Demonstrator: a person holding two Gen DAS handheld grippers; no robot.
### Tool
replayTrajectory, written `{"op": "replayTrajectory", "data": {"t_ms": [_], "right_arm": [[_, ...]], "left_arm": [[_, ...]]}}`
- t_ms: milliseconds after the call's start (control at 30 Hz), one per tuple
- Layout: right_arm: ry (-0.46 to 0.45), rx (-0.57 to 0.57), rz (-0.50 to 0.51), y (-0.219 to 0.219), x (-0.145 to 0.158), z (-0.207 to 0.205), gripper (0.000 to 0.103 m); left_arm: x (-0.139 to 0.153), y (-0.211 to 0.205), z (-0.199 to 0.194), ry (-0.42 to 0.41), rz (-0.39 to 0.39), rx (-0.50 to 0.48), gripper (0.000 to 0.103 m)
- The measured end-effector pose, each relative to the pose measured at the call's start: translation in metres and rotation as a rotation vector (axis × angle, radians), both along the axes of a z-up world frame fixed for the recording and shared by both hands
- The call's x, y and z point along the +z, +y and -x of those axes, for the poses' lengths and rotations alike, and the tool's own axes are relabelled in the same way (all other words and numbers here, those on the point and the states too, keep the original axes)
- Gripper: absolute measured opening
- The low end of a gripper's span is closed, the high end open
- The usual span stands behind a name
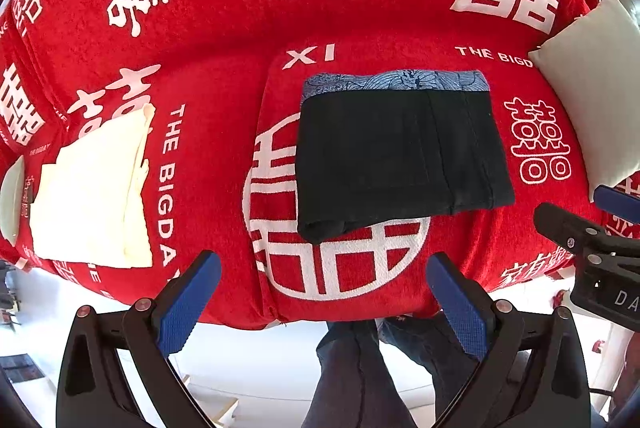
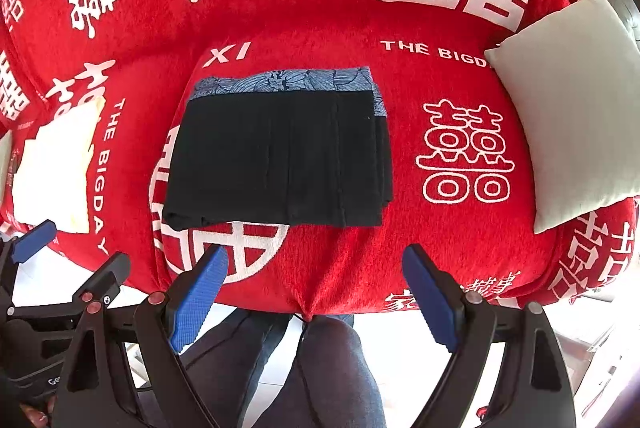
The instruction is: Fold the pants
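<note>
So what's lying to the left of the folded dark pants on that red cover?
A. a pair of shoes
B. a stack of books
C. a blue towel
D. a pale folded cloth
D: a pale folded cloth lies on the red cover, apart from the dark pants and to their left; the white cushion sits on the other side.
</note>
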State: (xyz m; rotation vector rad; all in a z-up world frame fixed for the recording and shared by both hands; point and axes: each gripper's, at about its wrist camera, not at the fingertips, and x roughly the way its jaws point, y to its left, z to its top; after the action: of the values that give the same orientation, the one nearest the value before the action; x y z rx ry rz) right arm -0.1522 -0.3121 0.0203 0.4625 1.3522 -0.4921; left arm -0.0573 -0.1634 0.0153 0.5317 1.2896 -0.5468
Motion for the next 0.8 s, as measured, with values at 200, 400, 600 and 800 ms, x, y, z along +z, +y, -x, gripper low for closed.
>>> {"op": "replayTrajectory", "data": {"t_ms": [200, 400, 600, 800], "right_arm": [[0.002, 0.004, 0.0, 0.0005, -0.0003, -0.0019, 0.091], [0.002, 0.004, 0.002, 0.0003, -0.0003, -0.0027, 0.091], [0.006, 0.011, 0.004, -0.0045, -0.0011, -0.0048, 0.091], [0.008, 0.011, 0.001, -0.0089, -0.0022, -0.0054, 0.091]], "left_arm": [[0.0002, -0.0004, -0.0024, 0.002, 0.003, 0.001, 0.103], [0.0, -0.0023, -0.0051, 0.015, 0.005, 0.004, 0.103], [-0.0011, -0.0028, -0.0066, 0.015, 0.0, 0.012, 0.103], [-0.0001, -0.0018, -0.0076, 0.001, 0.011, 0.028, 0.103]]}}
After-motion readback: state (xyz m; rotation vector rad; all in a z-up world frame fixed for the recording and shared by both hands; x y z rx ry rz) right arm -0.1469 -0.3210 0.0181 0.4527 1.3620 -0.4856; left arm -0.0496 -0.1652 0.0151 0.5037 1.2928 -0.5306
